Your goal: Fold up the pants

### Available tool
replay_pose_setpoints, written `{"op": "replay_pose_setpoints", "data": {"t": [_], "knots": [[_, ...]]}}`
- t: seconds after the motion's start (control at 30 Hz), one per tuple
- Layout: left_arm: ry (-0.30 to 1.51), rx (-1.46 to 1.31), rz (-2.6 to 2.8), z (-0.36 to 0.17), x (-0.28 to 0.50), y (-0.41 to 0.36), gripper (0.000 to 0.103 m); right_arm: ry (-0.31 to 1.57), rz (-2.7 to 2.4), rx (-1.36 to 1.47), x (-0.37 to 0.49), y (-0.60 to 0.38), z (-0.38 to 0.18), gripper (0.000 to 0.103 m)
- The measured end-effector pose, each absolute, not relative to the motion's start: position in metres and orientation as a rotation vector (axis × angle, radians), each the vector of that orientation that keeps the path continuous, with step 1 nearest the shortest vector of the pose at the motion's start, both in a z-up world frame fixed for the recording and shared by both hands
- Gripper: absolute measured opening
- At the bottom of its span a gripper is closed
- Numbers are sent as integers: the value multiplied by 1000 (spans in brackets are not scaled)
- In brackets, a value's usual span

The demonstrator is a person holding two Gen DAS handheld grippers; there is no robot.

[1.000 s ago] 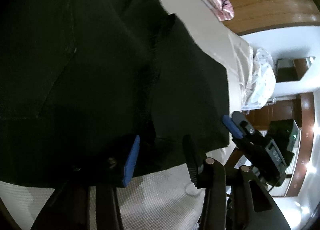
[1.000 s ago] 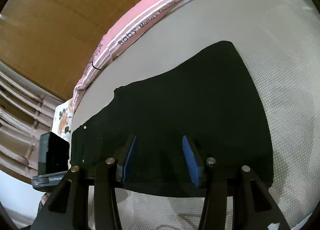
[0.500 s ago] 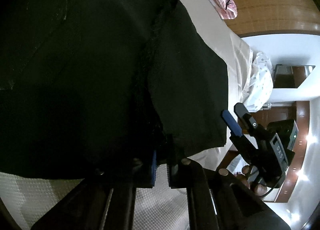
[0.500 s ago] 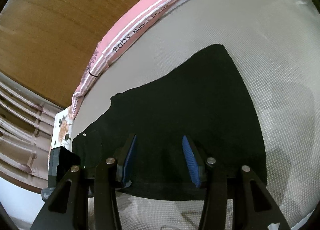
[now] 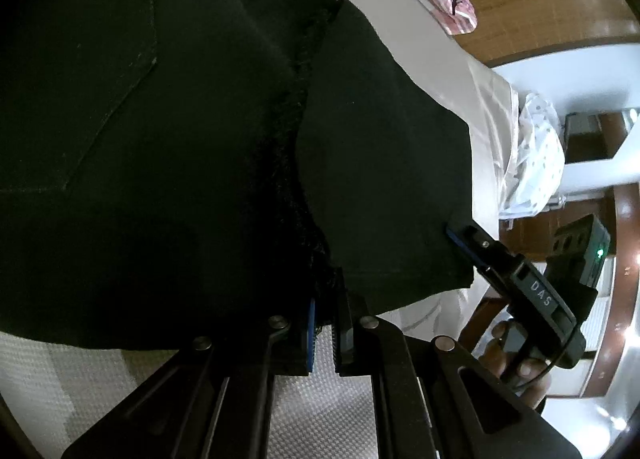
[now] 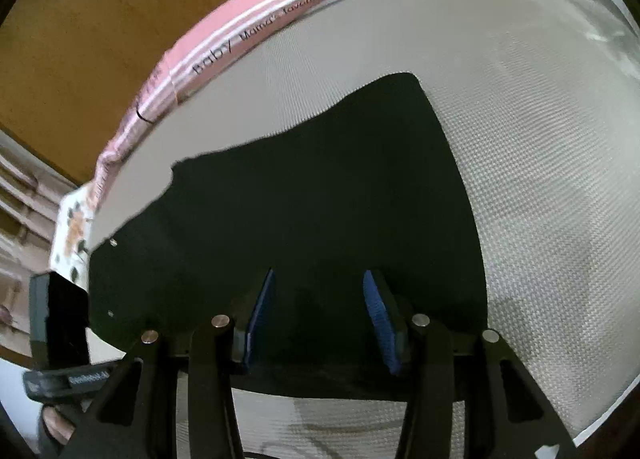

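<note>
The black pants run off the left wrist view's left edge.

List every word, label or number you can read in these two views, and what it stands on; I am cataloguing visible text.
"DAS": on the body of the right gripper, seen from the left wrist view.
"baby": on the pink striped cloth beyond the black pants.
More words follow "baby" on that cloth; too blurred to read surely.
White label on the left gripper's body: too blurred to read.
</note>
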State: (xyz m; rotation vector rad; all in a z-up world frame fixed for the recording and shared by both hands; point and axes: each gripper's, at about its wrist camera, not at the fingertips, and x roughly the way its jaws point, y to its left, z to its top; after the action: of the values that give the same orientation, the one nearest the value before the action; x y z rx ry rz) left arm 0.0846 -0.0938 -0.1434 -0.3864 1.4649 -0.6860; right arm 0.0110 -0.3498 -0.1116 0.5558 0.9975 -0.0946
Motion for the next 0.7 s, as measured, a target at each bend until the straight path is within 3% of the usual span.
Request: {"op": "replay_pose_setpoints", "data": {"t": [0.2, 0.5, 0.7], "knots": [[1431, -376, -643, -128, 89, -91, 17, 1030, -98, 452, 13, -340, -114, 46], [1162, -187, -593, -81, 94, -90, 19, 1035, -100, 439, 13, -340, -114, 48], [1114, -118, -629, -77, 101, -108, 19, 1039, -86, 424, 16, -336, -112, 48]]}}
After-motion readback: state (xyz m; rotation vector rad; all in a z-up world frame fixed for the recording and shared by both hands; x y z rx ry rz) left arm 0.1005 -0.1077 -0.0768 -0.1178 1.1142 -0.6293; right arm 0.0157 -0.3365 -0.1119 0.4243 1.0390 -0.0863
